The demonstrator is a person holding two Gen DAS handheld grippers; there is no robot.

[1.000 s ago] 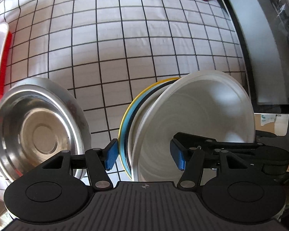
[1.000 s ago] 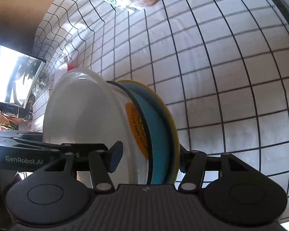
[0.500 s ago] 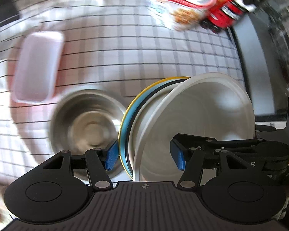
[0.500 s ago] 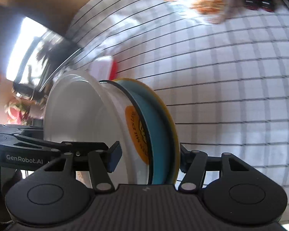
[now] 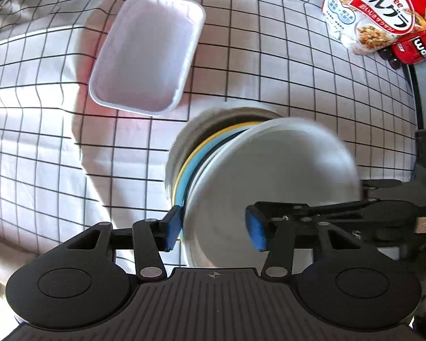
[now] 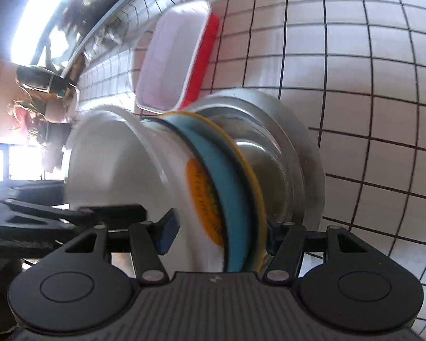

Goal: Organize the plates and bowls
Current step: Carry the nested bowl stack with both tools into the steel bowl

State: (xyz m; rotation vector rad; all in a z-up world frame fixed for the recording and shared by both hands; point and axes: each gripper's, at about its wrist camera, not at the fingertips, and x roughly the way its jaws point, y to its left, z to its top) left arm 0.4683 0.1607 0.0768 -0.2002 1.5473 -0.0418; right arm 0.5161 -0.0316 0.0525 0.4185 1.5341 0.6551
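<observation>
Both grippers hold one stack of dishes: a white bowl [image 5: 272, 176] on top of a blue plate [image 5: 184, 182] with a yellow rim. My left gripper [image 5: 213, 228] is shut on the stack from one side. My right gripper [image 6: 215, 237] is shut on it from the opposite side, where the white bowl [image 6: 110, 153], its orange label and the blue plate [image 6: 227, 199] show. The stack hangs right over the steel bowl [image 6: 284, 147] on the cloth; whether it touches is hidden. The steel bowl's rim [image 5: 179, 142] peeks out behind the stack.
A pale rectangular container [image 5: 147, 54] with red sides [image 6: 204, 56] lies on the checked tablecloth [image 5: 42, 130] beyond the steel bowl. A cereal bag [image 5: 377, 8] and dark bottles [image 5: 411, 51] lie at the far right. A dark table edge [image 5: 420, 108] runs on the right.
Both grippers carried the dish stack left, from bare cloth to over the steel bowl. The pale container and cereal bag have come into fuller view.
</observation>
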